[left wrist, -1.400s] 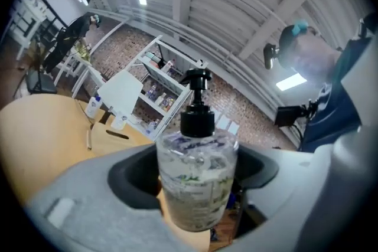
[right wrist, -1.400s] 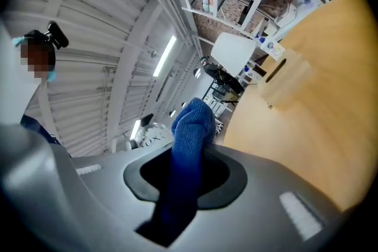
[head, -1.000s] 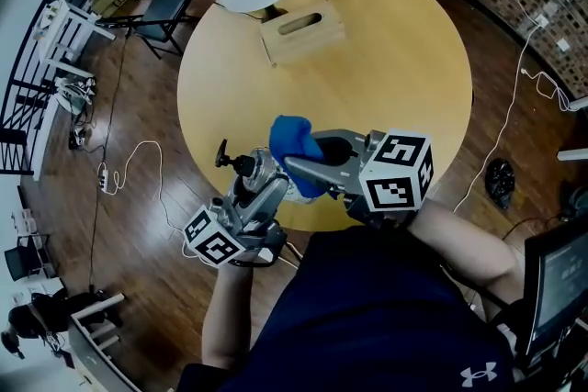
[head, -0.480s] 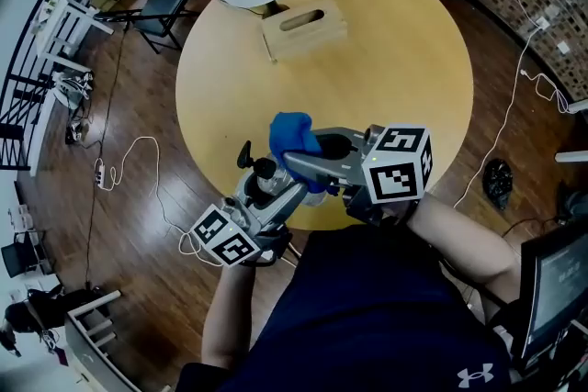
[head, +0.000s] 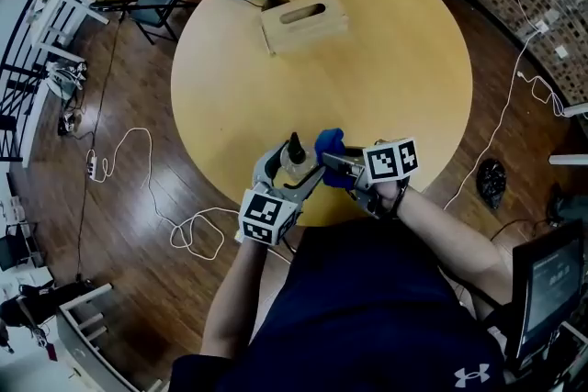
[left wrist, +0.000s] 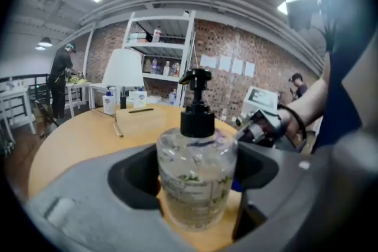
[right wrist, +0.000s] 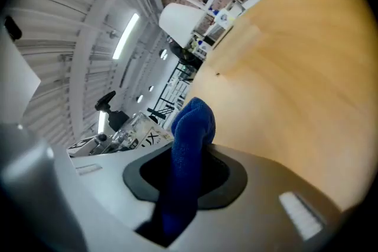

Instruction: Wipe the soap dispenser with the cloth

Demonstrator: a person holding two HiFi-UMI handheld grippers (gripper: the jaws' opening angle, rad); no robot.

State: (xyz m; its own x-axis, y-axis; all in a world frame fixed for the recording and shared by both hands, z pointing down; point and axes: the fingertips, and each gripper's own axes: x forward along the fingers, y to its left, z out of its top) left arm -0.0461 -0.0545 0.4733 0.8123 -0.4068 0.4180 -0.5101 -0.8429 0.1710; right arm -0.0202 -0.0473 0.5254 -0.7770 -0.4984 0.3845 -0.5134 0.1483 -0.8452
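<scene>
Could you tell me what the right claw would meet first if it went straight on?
Probably the soap dispenser held in the left claw, with the right claw's blue cloth touching first; it stands slightly off-line, so a miss is possible.

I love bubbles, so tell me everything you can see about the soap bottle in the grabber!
The soap dispenser is a clear, round plastic bottle with a black pump on top and a label with green marks. It looks full of clear liquid. It stands upright, clamped on both sides by the left gripper, at the near edge of the wooden table. The blue cloth in the right gripper sits just beside it; whether they touch is unclear.
</scene>
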